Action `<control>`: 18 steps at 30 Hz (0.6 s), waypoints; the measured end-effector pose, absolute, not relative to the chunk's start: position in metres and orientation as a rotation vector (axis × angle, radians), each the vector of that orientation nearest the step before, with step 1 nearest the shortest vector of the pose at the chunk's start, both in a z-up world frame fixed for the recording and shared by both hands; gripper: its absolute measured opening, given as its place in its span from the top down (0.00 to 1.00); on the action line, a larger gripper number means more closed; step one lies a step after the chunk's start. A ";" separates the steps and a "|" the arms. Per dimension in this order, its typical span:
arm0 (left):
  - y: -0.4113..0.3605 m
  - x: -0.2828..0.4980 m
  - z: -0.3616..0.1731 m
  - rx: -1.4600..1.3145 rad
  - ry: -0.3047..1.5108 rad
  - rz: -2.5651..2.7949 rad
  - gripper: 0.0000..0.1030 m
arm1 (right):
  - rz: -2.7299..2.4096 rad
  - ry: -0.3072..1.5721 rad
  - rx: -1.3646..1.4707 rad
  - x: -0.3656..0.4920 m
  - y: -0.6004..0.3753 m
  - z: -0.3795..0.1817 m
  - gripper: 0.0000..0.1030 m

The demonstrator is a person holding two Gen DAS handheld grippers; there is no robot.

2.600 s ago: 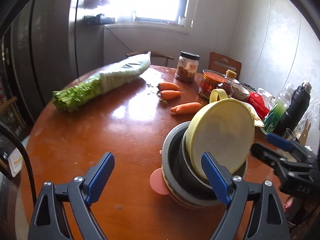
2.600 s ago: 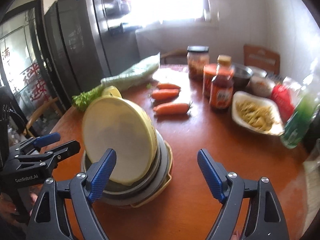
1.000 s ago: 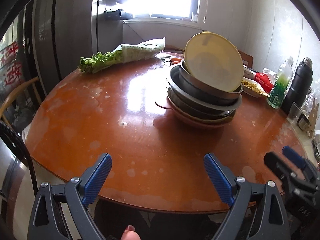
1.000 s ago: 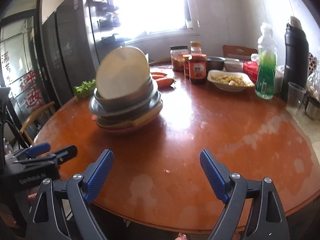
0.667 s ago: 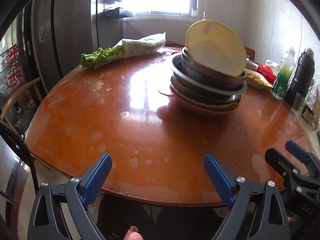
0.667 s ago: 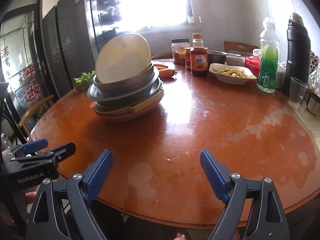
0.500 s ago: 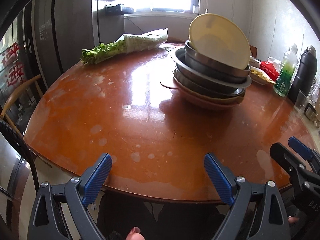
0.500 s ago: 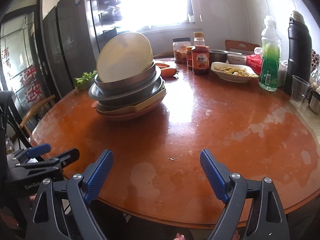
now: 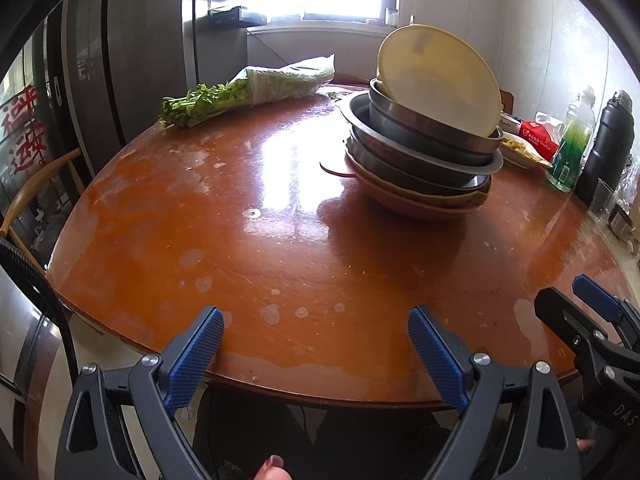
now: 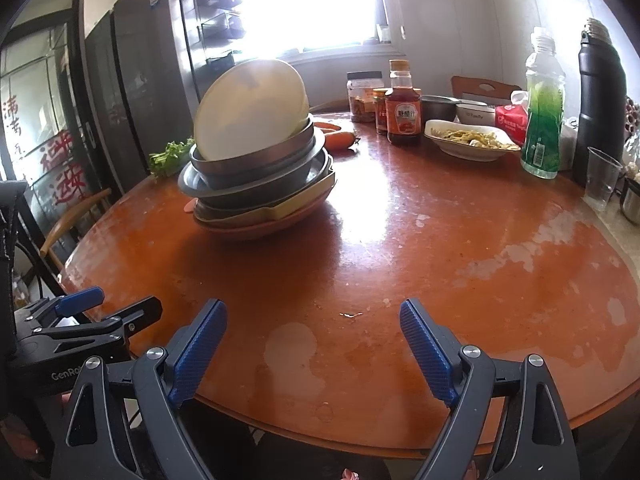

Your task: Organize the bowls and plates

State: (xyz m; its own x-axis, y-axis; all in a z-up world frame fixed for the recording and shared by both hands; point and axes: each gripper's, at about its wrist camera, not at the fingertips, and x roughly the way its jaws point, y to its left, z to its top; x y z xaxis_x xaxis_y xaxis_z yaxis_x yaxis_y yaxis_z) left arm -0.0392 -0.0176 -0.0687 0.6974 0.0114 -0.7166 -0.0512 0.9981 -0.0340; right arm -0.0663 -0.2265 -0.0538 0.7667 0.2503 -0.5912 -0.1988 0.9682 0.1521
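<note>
A stack of plates and metal bowls stands on the round brown table, with a pale yellow bowl tilted on top. The stack and yellow bowl also show in the right wrist view. My left gripper is open and empty at the table's near edge, well short of the stack. My right gripper is open and empty, also at the near edge. Each gripper shows at the side of the other's view.
A bundle of greens lies at the far left. Carrots, jars, a sauce bottle, a dish of food, a green bottle, a black flask and a plastic cup stand at the back right.
Both grippers have pulled back from the stack to the table's near edge, both open throughout. The stack now looks farther away and has not moved.
</note>
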 end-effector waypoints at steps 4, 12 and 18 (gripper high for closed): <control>-0.016 -0.040 -0.068 -0.058 0.793 0.043 0.09 | 0.236 0.649 0.071 -0.067 -0.224 -0.054 0.14; -0.018 -0.040 -0.069 -0.047 0.796 0.040 0.09 | 0.238 0.652 0.069 -0.067 -0.224 -0.054 0.14; -0.018 -0.041 -0.069 -0.043 0.794 0.045 0.09 | 0.232 0.658 0.072 -0.067 -0.225 -0.056 0.14</control>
State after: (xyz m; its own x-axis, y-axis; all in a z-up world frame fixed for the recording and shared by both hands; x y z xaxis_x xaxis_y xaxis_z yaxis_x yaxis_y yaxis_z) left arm -0.0407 -0.0184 -0.0693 0.7001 0.0238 -0.7136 -0.0563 0.9982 -0.0220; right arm -0.0665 -0.2248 -0.0558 0.7667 0.2363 -0.5970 -0.1907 0.9717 0.1397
